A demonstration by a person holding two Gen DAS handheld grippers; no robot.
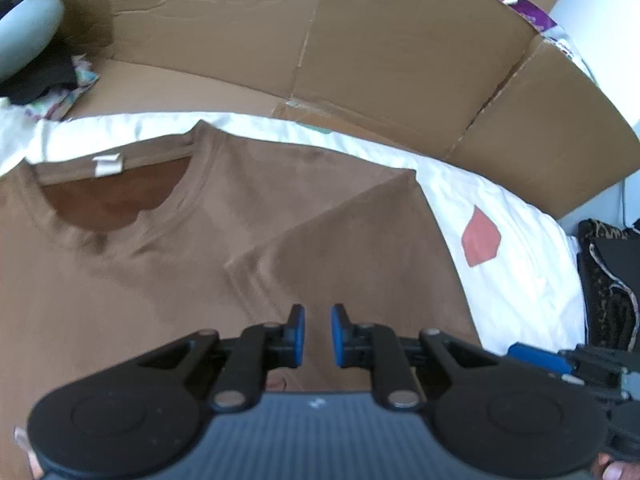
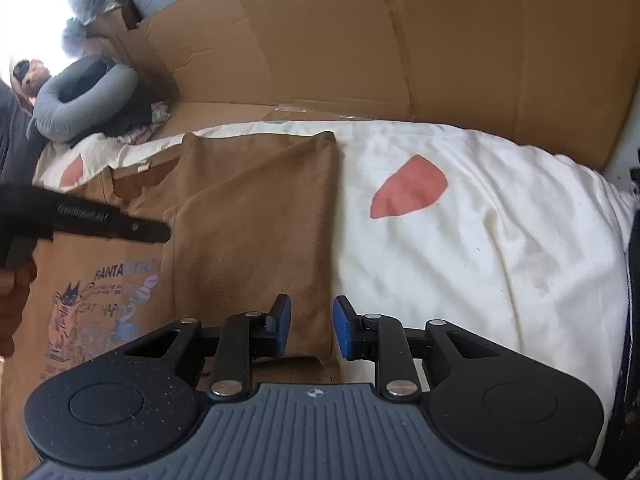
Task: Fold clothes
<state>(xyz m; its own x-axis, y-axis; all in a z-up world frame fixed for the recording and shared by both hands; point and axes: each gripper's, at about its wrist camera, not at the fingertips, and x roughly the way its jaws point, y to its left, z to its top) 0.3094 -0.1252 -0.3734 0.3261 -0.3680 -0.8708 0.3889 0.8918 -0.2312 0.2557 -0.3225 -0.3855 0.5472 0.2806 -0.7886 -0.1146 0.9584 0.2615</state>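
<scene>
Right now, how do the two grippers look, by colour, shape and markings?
Both look alike. The left gripper and the right gripper each have black linkage arms with silver pivot pins, two round black discs at the base, and a ribbed dark grey body with a small white mark. The jaws carry blue pads. No cables or sleeves are visible.

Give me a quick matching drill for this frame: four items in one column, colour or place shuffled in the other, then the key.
Items:
1. T-shirt
2. Bedsheet
3. Cardboard
4. Neck pillow

Descriptions:
A. Grey, far left by the cardboard
B. White with red patches
C. Brown, one side folded over, cat print on front
D. Tan wall standing behind the bed

Pairs: 1-C, 2-B, 3-D, 4-A
</scene>
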